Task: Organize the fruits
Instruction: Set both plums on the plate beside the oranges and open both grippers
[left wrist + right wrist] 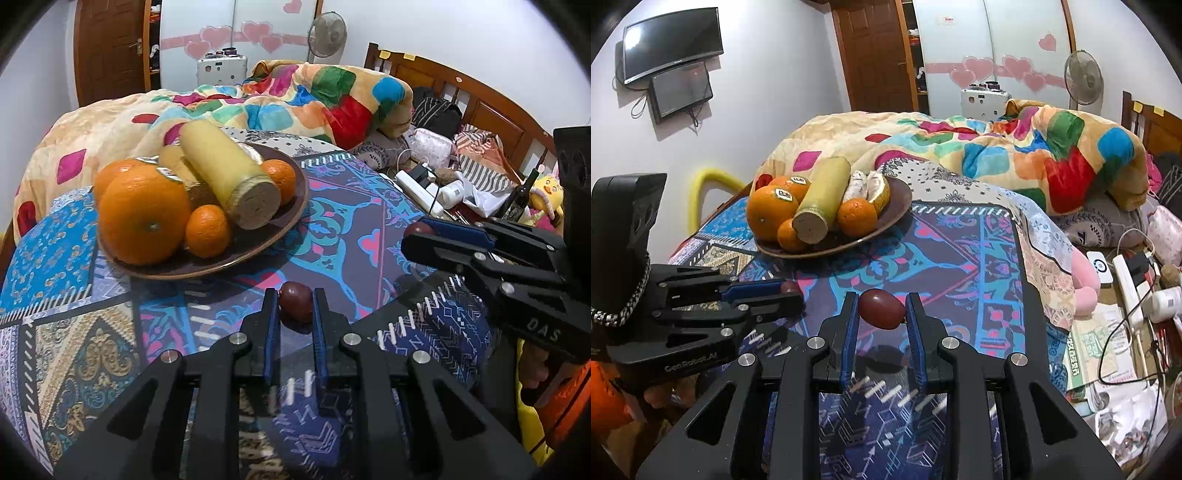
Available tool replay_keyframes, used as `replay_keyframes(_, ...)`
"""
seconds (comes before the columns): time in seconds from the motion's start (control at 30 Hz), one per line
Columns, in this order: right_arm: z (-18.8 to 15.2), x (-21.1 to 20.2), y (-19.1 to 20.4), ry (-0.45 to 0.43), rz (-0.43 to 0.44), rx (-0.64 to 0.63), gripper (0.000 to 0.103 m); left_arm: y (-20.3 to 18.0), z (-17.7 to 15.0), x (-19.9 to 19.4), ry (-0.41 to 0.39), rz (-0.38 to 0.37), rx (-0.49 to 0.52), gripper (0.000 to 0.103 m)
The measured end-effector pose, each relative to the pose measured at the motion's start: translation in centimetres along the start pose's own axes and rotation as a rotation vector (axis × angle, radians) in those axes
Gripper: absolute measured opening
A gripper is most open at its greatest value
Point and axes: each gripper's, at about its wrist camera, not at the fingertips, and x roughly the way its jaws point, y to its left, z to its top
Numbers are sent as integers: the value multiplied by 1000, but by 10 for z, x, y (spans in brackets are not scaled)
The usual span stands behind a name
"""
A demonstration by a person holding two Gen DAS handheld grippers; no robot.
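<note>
Inspector: Your left gripper (295, 301) pinches a dark red fruit (295, 302); your right gripper (881, 303) pinches another (881, 303) — both lifted off the cloth.

Operator: Why?

Inspector: Likely bound for the plate (295, 206).

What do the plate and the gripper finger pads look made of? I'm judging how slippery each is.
The plate looks like glazed ceramic or hard plastic: dark brown, smooth, with a soft sheen along its rim; which one is unclear. The finger pads of the right gripper look like blue rubber or a similar soft polymer: matte, finely ribbed, set on black plastic fingers.
</note>
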Motion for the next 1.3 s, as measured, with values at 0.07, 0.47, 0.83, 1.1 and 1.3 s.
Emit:
replay_keyframes(0.07,4,0,1,-5,-1,-6,23,6,1,-9,-12,9,-3,17)
replay_keyframes(0.47,46,11,18,-69,12,-36,23,57,35,-59,-147,90,-47,17)
replay_keyframes(0.83,82,57,32,-47,-16,-66,24,87,65,-28,-145,111,-67,17)
replay_keyframes(1.1,86,83,18,21,-7,-12,24,87,72,-8,-139,106,-47,17)
replay_keyframes(1.3,85,87,20,47,-3,-11,29,87,72,-4,-141,100,-52,18)
